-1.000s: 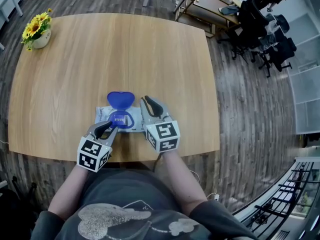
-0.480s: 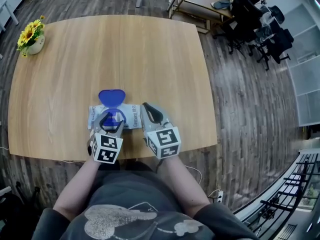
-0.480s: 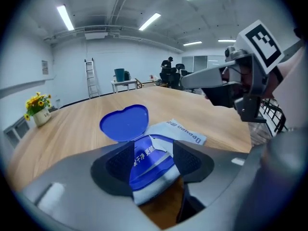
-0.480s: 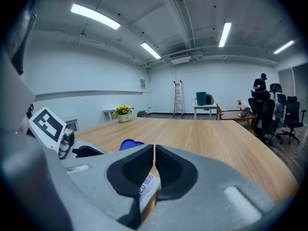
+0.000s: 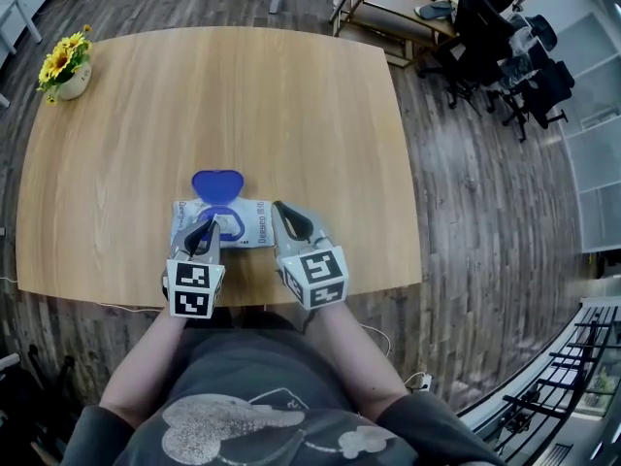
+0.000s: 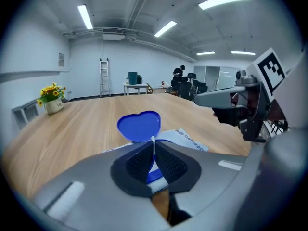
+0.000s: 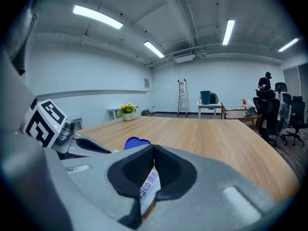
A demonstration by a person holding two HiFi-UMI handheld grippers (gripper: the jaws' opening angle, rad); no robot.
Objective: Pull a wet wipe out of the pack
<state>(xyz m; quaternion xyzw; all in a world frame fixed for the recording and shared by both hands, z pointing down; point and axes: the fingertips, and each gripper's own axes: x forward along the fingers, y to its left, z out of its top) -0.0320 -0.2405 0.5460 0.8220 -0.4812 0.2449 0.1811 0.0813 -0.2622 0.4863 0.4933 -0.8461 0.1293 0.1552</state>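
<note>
Grip looks set: left gripper (image 5: 206, 229), jaws just closed in, pinches thin white wet wipe (image 6: 153, 139) at mouth of flat white plastic pack (image 5: 254, 223), blue heart-shaped lid (image 5: 216, 184) open, so pull up slow & straight w/ clenched right gripper (image 5: 281, 212) pinning pack's right end

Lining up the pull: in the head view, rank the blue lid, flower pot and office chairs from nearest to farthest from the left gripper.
From the left gripper, whose jaws have just closed on a wet wipe:
1. Blue lid, just beyond its tips.
2. Flower pot, far left corner of the table.
3. Office chairs, off the table, far right.
</note>
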